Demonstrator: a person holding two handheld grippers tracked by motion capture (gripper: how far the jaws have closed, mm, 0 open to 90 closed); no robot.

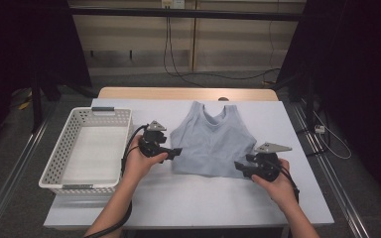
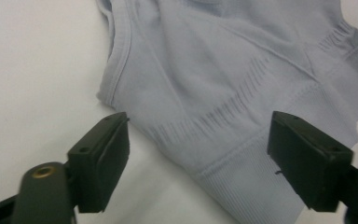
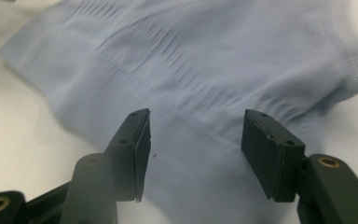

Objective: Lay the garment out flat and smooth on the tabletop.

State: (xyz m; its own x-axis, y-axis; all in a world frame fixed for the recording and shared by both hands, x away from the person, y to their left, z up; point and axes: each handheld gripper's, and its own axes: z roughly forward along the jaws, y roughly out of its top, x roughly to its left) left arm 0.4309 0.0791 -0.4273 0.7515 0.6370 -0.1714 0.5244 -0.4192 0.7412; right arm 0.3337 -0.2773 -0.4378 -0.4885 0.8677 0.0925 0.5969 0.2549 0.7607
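So the pale blue crop top (image 1: 212,141) is lying flat mid-desk (image 1: 188,198), neck away from the person, hem running side to side between the two hands; left gripper (image 1: 174,151) sits just off its lower-left corner, right gripper (image 1: 240,165) at the lower-right one. Both sets of fingers are spread and grasping nothing; fabric lies straight ahead of each, so neither side's really closer.

In the left gripper view, the pale blue crop top (image 2: 223,88) runs off the top, right and bottom edges, so its straps and far hem are cut away. In the right gripper view the same fabric is smeared with blur (its ribbing reads as streaks) and runs off the top edge. From the high view, both forearms are cropped at the bottom edge.
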